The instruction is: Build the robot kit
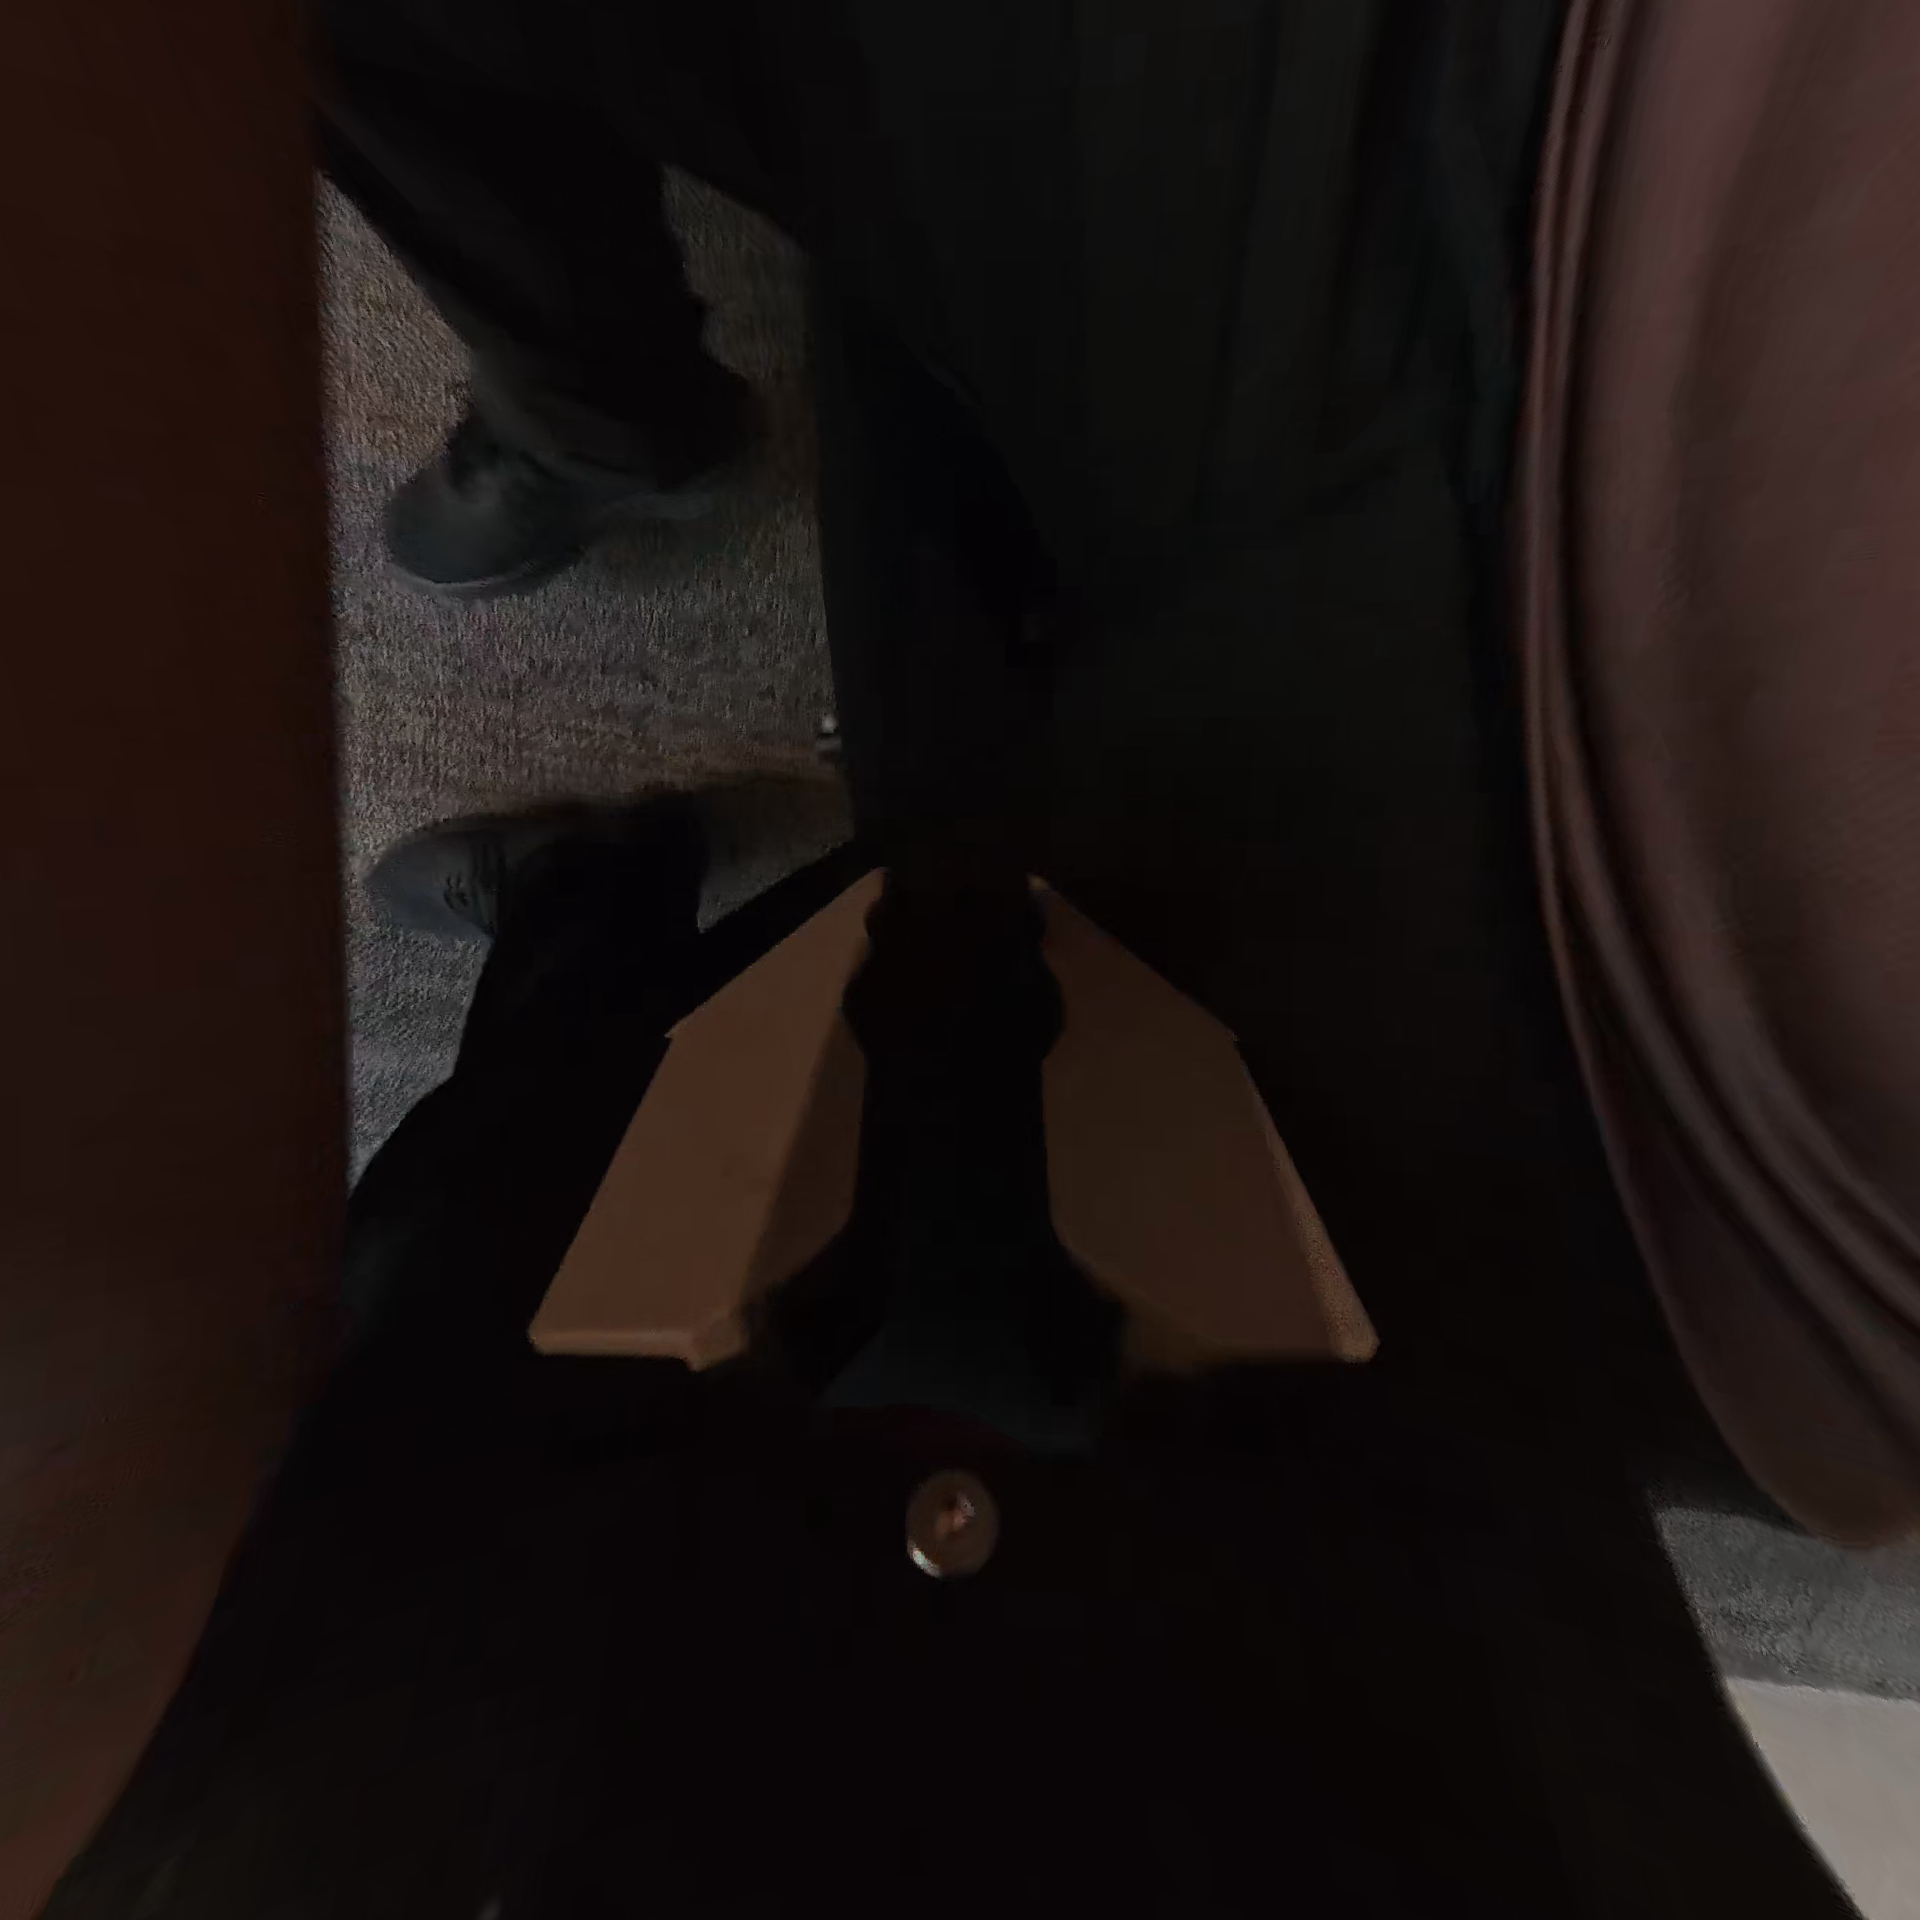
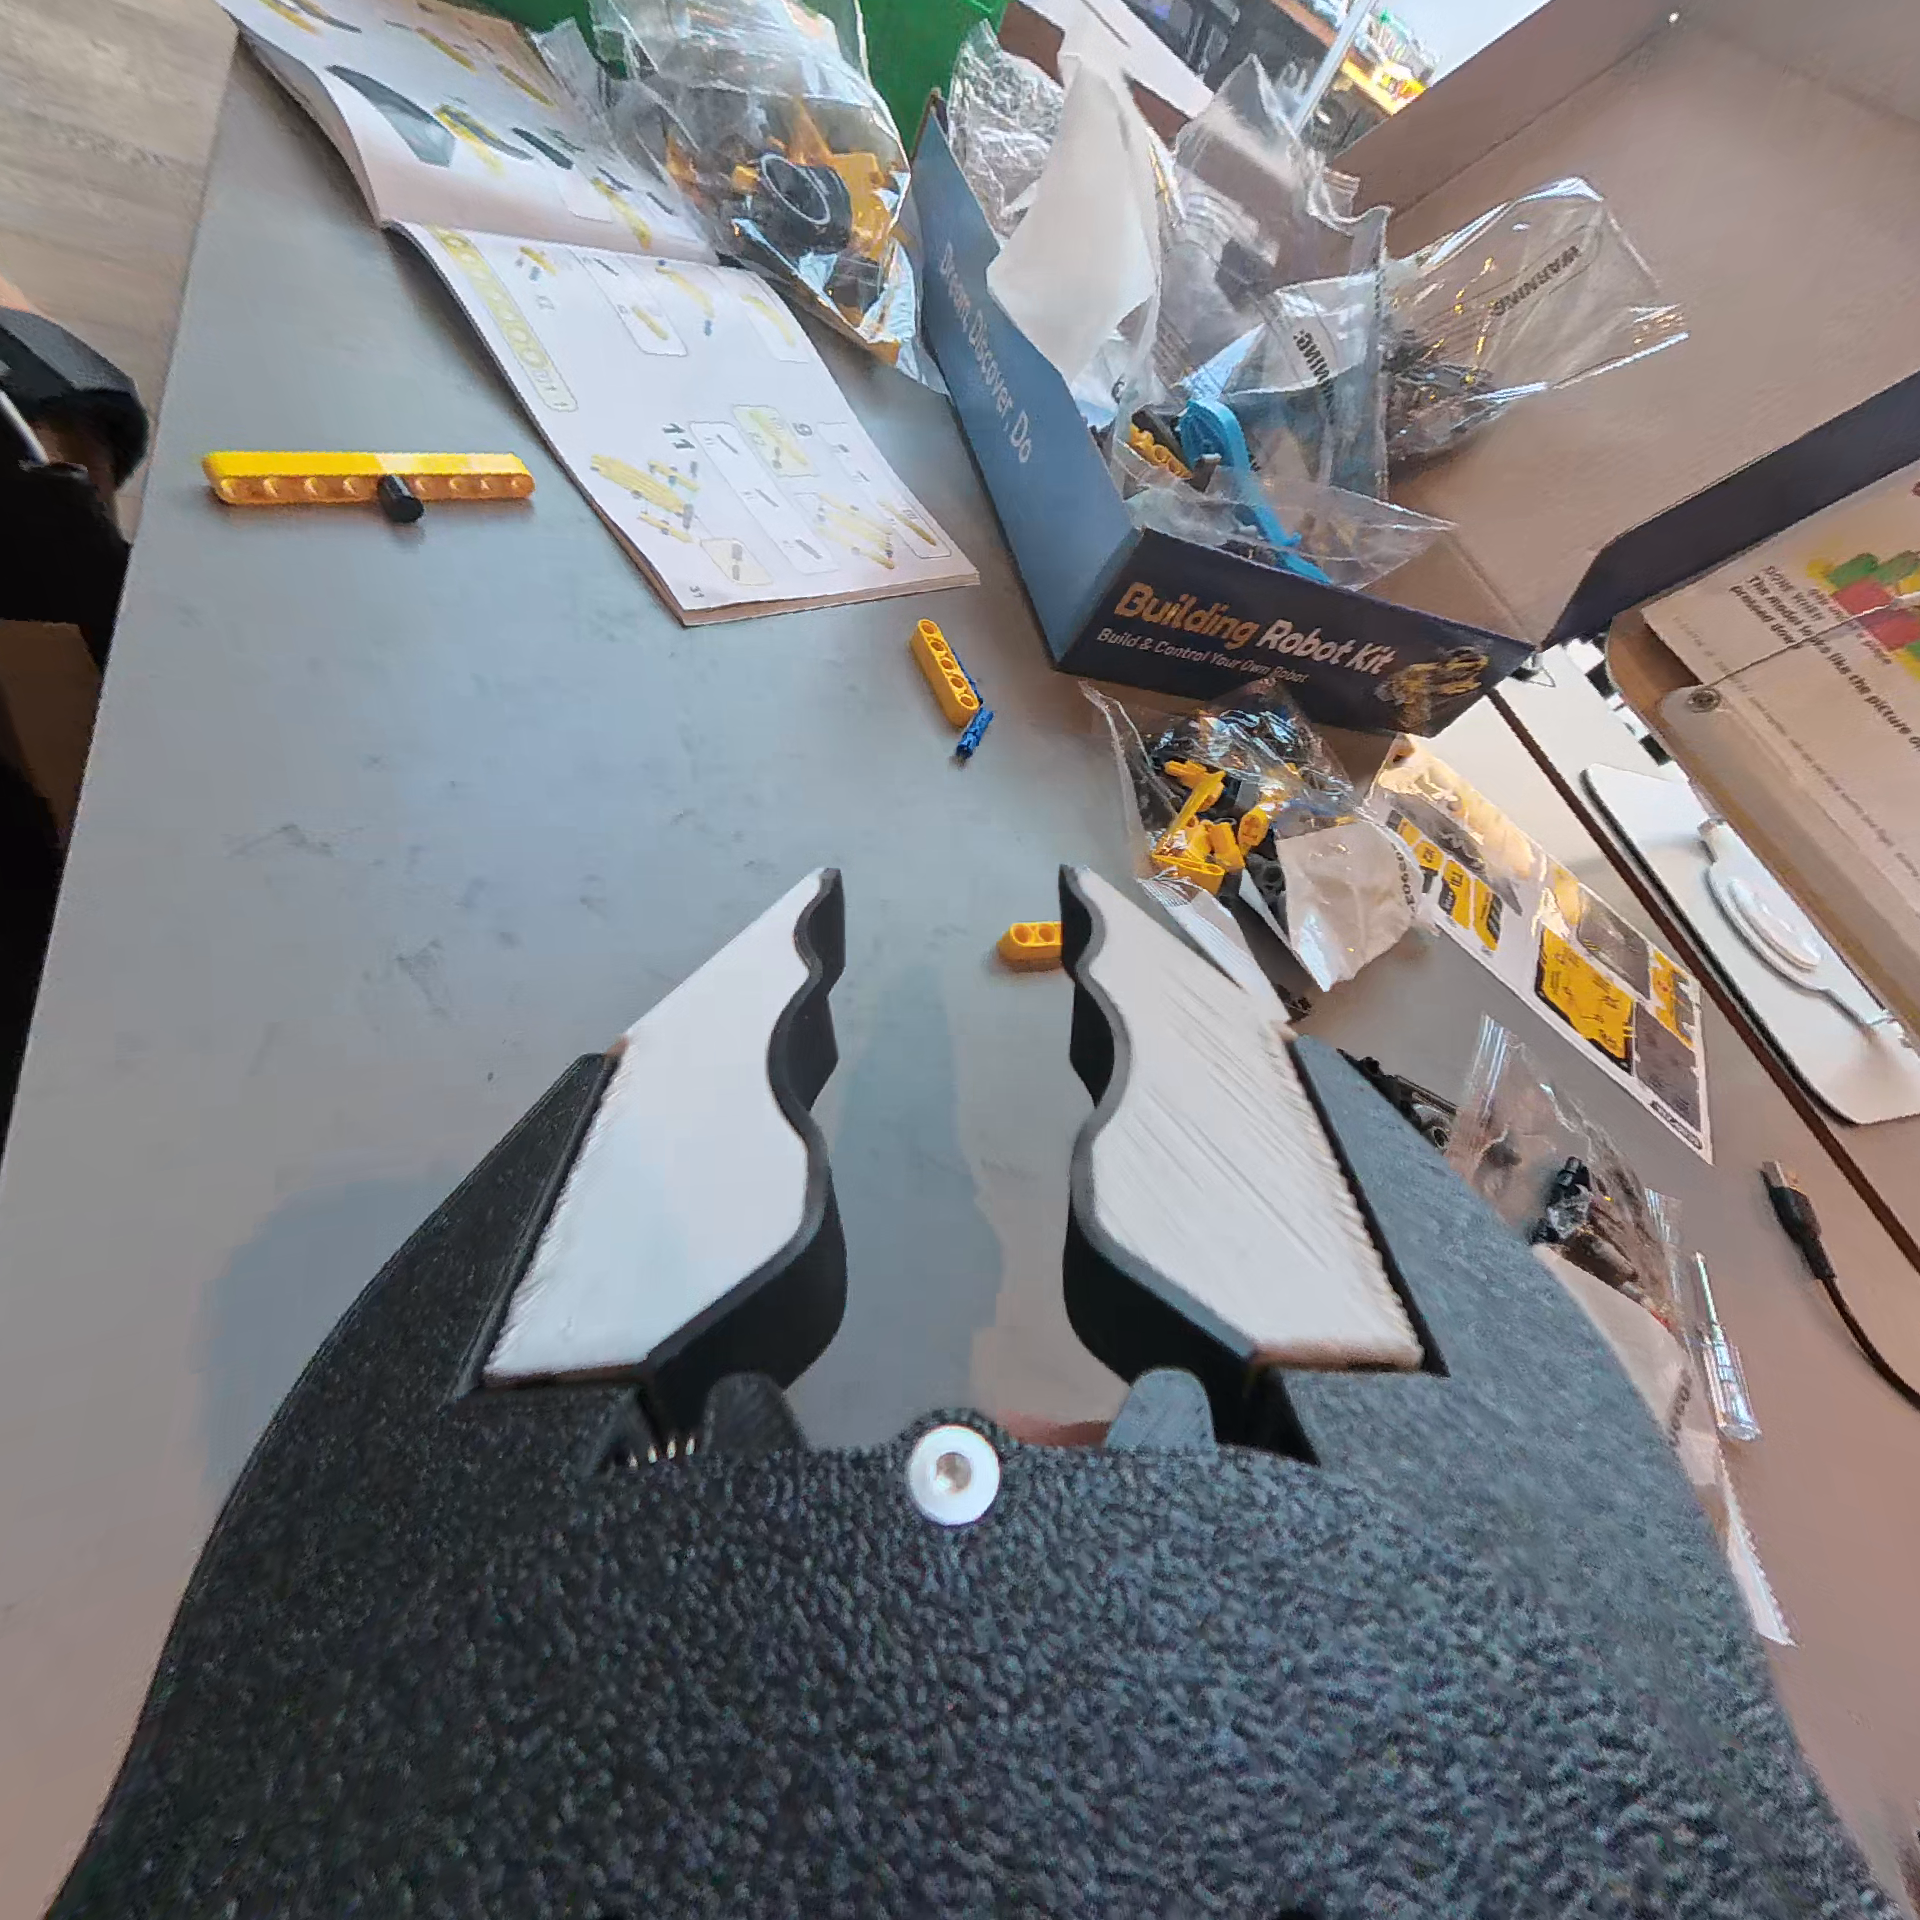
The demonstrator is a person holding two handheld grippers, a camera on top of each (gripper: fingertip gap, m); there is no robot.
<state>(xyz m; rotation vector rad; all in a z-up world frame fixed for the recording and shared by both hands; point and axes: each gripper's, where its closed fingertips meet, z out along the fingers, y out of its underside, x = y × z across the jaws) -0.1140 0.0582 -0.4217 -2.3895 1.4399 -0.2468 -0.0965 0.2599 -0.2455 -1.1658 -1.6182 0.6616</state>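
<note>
The right gripper [image 2: 948, 904] hangs over the grey table [image 2: 436, 935] with its jaws spread and nothing between them; a small yellow piece [image 2: 1029, 943] lies just beside its right fingertip. Farther in sit a short yellow beam [image 2: 943, 672] with a blue pin [image 2: 974, 734], a long yellow beam [image 2: 369, 479] toward the left edge, an open booklet [image 2: 665, 416], and a dark box [image 2: 1226, 582] stuffed with clear bags. The left gripper [image 1: 956, 894] points down at carpet [image 1: 582, 675] beside shoes [image 1: 499, 509] (very dim), jaws seemingly parted a little, nothing visibly held
</note>
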